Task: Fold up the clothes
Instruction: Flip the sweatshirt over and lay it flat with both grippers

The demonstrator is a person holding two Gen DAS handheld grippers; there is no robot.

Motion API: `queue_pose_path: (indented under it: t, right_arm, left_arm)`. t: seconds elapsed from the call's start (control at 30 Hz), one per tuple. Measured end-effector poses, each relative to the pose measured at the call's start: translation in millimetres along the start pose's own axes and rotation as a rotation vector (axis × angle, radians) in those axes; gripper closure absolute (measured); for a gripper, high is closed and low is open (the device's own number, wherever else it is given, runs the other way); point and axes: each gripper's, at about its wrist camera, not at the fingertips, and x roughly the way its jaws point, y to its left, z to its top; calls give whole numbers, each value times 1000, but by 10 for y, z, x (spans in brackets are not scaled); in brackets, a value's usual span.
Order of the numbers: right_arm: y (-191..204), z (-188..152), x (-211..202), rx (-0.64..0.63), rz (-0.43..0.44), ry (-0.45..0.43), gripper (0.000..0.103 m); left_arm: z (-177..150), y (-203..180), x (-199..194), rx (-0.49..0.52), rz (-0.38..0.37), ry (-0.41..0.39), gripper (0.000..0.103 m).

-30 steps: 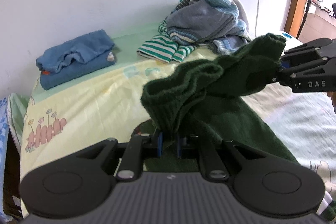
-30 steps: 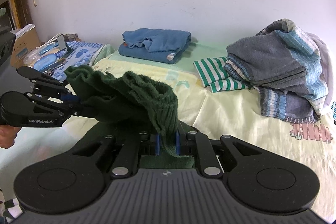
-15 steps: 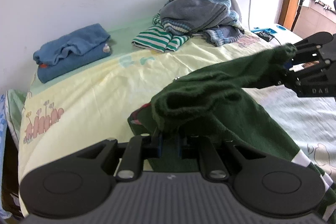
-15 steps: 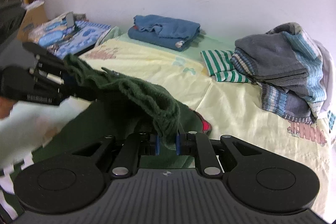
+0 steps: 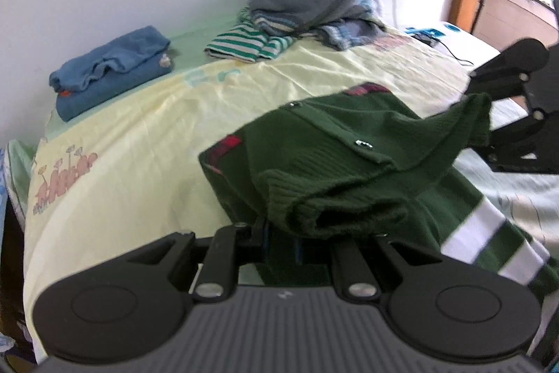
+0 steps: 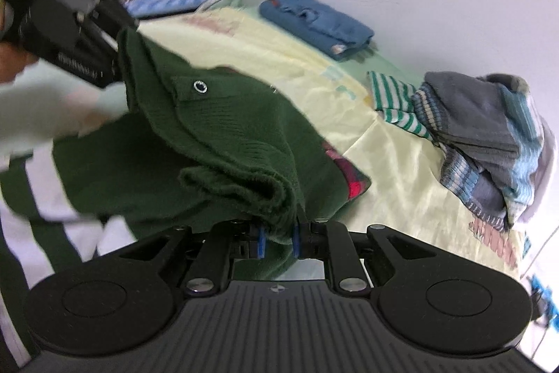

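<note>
A dark green knitted cardigan (image 5: 349, 142) with snap buttons and white stripes lies partly on the yellow bed sheet (image 5: 146, 135). One edge of it is lifted between both grippers. My left gripper (image 5: 281, 242) is shut on a bunched ribbed edge of the cardigan. My right gripper (image 6: 277, 242) is shut on another part of the same edge. In the left wrist view the right gripper (image 5: 485, 124) holds the cloth at the right. In the right wrist view the left gripper (image 6: 117, 58) holds it at the upper left, and the cardigan (image 6: 223, 135) hangs between them.
A folded blue garment (image 5: 108, 72) sits by the wall. A heap of unfolded grey, blue and striped clothes (image 5: 307, 9) lies at the back of the bed. A cable and blue item (image 5: 426, 32) lie near the far right. A sleeve (image 6: 42, 107) shows at left.
Both grippers have come down and toward me with the cardigan's edge, laying it lower over the garment. The white striped part has come into sight.
</note>
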Motion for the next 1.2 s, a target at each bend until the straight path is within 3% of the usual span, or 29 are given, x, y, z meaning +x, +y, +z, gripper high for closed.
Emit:
queue_pose_path:
  t: [0.27,0.43,0.57,0.67,0.83,1.0,1.07,1.2]
  right_arm:
    - [160,-85,49,-77,-29,2,87]
    - [272,-132,85,-129,-44,-8,83]
    - [227,-133,82,-91,-34,-15,83]
    - [246,-155,99,-101,-40,-17,83]
    - [290,-177,122,-130,-42,-12,77]
    - [340,-199,83,-172,-43,-2,69]
    - [336,-205,20,-163,-23,7,68]
    - [305,-198,-222,-137,57,47,65]
  left_arm:
    - [-161,-79,5,56,10,32,94]
    - [-127,-12,-40,29,35,10,94]
    - [-99,42,-76,8,55,-8,94]
    - [-124,49,-66,24,77,-2,85]
    - [-242,57,22,32,78,47,85]
    - [-267,125,-120,44,106,36,82]
    - [-253,162,-218,58,138,30,81]
    - [-145,257,-420,32,151,3,69]
